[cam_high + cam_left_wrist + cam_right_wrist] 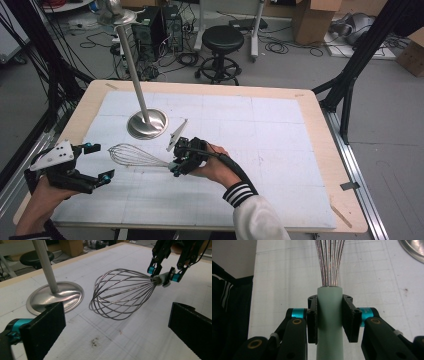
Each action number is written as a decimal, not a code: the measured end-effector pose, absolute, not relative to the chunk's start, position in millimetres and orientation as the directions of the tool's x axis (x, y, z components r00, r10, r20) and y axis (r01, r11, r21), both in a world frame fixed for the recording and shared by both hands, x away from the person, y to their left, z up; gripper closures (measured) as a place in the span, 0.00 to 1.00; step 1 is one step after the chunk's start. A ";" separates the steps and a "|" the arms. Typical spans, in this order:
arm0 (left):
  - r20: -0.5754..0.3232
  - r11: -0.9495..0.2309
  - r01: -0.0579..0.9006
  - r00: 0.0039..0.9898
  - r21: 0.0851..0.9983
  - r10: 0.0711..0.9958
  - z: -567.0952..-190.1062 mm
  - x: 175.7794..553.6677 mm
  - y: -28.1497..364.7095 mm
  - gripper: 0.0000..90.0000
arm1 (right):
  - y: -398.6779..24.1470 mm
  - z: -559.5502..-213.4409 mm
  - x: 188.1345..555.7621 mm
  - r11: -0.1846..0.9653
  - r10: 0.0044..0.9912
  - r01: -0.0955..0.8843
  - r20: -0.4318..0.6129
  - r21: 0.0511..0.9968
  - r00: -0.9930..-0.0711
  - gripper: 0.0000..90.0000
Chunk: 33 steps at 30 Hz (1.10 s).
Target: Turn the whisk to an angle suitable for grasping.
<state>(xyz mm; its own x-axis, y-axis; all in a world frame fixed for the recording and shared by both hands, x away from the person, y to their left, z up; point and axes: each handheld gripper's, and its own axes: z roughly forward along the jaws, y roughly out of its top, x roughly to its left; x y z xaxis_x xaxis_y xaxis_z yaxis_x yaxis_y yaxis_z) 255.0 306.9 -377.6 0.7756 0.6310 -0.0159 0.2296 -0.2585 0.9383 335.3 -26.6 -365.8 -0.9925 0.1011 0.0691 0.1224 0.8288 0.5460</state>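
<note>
A wire whisk [135,155] with a pale green handle [329,340] is held level just above the white mat. My right gripper [176,167] is shut on that handle, whose sides are squeezed by its black pads [312,320]. The wire cage [122,293] points toward my left gripper [101,161], which is open near the table's left edge, with nothing between its fingers [45,325]. In the left gripper view the right gripper [163,273] shows beyond the cage, clamped at the handle's end.
A metal stand with a round base [146,123] and a tall pole rises just behind the whisk. The white gridded mat [260,130] covers the wooden table [320,115]. A black stool [222,37], cables and cardboard boxes are on the floor beyond.
</note>
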 end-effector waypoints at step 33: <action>-0.011 -0.274 0.233 0.780 0.933 0.626 -378.9 255.1 302.2 0.02 | 6.4 -406.1 331.5 0.872 0.116 0.129 0.057 0.472 -0.992 0.77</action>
<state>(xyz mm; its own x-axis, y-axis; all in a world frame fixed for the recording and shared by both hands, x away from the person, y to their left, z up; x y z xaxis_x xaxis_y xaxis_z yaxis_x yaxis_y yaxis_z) 255.1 302.2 -378.9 0.7799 0.6258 -0.0106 0.2326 -0.2742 0.9331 331.5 6.4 -406.1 -0.9916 0.1163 0.0570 0.1294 0.8722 0.4718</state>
